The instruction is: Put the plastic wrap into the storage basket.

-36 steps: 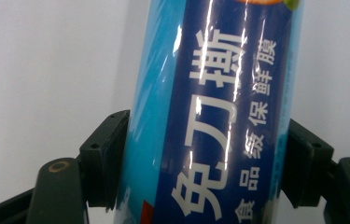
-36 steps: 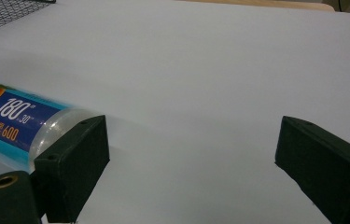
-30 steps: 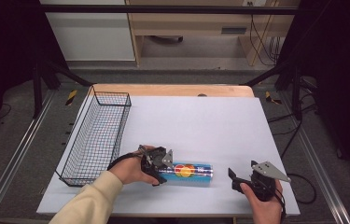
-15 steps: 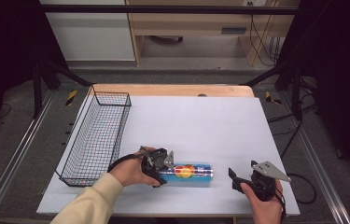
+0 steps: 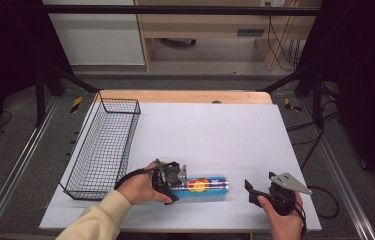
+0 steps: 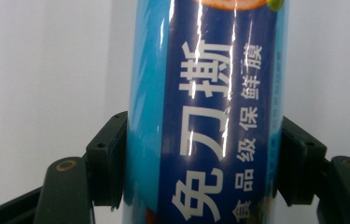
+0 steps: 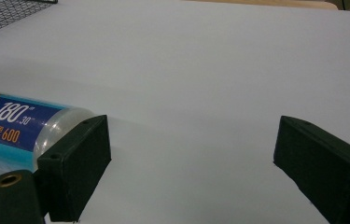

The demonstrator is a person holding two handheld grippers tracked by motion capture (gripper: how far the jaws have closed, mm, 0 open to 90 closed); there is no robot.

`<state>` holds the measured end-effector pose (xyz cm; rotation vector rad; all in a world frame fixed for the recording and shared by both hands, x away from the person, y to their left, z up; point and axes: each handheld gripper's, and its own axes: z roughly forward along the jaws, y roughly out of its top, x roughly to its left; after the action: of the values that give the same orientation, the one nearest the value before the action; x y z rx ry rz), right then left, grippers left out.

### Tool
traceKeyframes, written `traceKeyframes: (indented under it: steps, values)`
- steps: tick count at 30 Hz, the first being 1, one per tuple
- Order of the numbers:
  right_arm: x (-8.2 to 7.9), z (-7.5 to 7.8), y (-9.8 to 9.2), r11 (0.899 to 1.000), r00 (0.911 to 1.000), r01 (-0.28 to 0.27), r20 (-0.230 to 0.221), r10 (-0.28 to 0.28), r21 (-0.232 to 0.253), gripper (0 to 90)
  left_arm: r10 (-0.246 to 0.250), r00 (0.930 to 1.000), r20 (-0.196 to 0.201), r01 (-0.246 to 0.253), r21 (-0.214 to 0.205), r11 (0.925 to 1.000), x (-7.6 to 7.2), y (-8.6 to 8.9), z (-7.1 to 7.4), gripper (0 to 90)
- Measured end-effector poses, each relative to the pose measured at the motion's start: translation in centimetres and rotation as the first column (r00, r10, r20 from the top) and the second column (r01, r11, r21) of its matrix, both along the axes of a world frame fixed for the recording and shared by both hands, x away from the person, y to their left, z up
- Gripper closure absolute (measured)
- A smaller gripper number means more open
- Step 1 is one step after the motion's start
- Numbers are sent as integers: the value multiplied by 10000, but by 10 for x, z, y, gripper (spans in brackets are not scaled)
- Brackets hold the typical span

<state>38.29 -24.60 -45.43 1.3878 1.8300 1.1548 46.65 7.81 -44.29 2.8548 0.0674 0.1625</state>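
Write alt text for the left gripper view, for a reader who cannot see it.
A blue cling-film roll with white Chinese lettering runs up the middle of the frame, lying on the white table. The left claw has its two black jaws pressed against the roll's sides, one on each side.

Cling-film roll [image 5: 202, 186]: blue cylindrical pack with white Chinese lettering, an orange-and-green picture and "180" and "600" printed near its clear end. Lies on its side, one end between the jaws of the left gripper [image 5: 175, 181], other end toward the right gripper [image 5: 253, 192].
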Motion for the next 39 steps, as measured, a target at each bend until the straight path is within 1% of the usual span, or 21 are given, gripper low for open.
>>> traceKeyframes:
  steps: [6, 10, 13, 14, 16, 18, 24, 25, 26, 28, 31, 32, 34, 37, 38, 39]
  values:
    - [0, 0, -1, 10000, 10000, 7, 23, -7, 13, 115, 131, 9999, -55, -132, -137, 9998, -3, 1, 0, 314]
    - [0, 0, 0, 10000, 10000, -17, 2, 17, 21, 115, 115, 9999, -19, -115, -120, 9999, -4, 1, 0, 315]
    - [0, 0, 0, 10000, 10000, -20, 21, 20, -7, 117, 177, 9997, -140, -178, -124, 9998, -5, 1, 0, 316]
    - [0, 0, 0, 10000, 10000, -19, 24, 19, -26, 117, 186, 9998, -95, -188, -158, 9997, -6, 1, 0, 317]
    - [0, 0, 0, 10000, 10000, -38, -25, 38, 33, 117, 100, 9999, -89, -102, -152, 9998, -7, 1, 2, 317]
    - [0, 0, 0, 10000, 10000, -32, 14, 32, -21, 118, 103, 9999, -69, -105, -227, 9997, -7, 1, 3, 317]
    - [0, 0, 0, 10000, 10000, -52, -40, 52, 26, 119, 92, 9999, -115, -94, -192, 9998, -8, 2, 2, 318]
    - [0, 0, 0, 10000, 10000, -46, -40, 47, 29, 119, 101, 9999, -65, -103, -282, 9996, -8, 2, 2, 318]
    - [0, 0, 0, 10000, 10000, -45, -44, 45, 31, 119, 87, 9999, -106, -90, -259, 9996, -8, 3, 3, 319]
    - [0, 0, 0, 10000, 10000, -44, -52, 44, 36, 119, 76, 10000, -46, -78, -311, 9995, -9, 3, 3, 319]
    - [0, 0, 0, 10000, 10000, -53, -45, 53, 27, 119, 101, 9999, -112, -105, -287, 9995, -9, 3, 4, 319]
    - [0, 0, 0, 10000, 10000, -55, -49, 55, 37, 119, 69, 10000, -66, -70, -262, 9996, -9, 3, 4, 319]
    - [0, 0, 0, 10000, 10000, -42, -25, 42, 7, 120, 146, 9996, -224, -154, -328, 9993, -9, 4, 4, 319]
    - [0, 0, 0, 10000, 10000, -49, -47, 49, 23, 120, 168, 9997, -161, -174, -395, 9991, -10, 5, 4, 319]
    - [0, 0, 0, 10000, 10000, -37, -24, 37, -4, 120, 185, 9995, -244, -195, -414, 9990, -10, 5, 4, 319]
    - [0, 0, 0, 10000, 10000, -47, -24, 47, -5, 120, 196, 9995, -244, -206, -426, 9989, -10, 5, 4, 320]
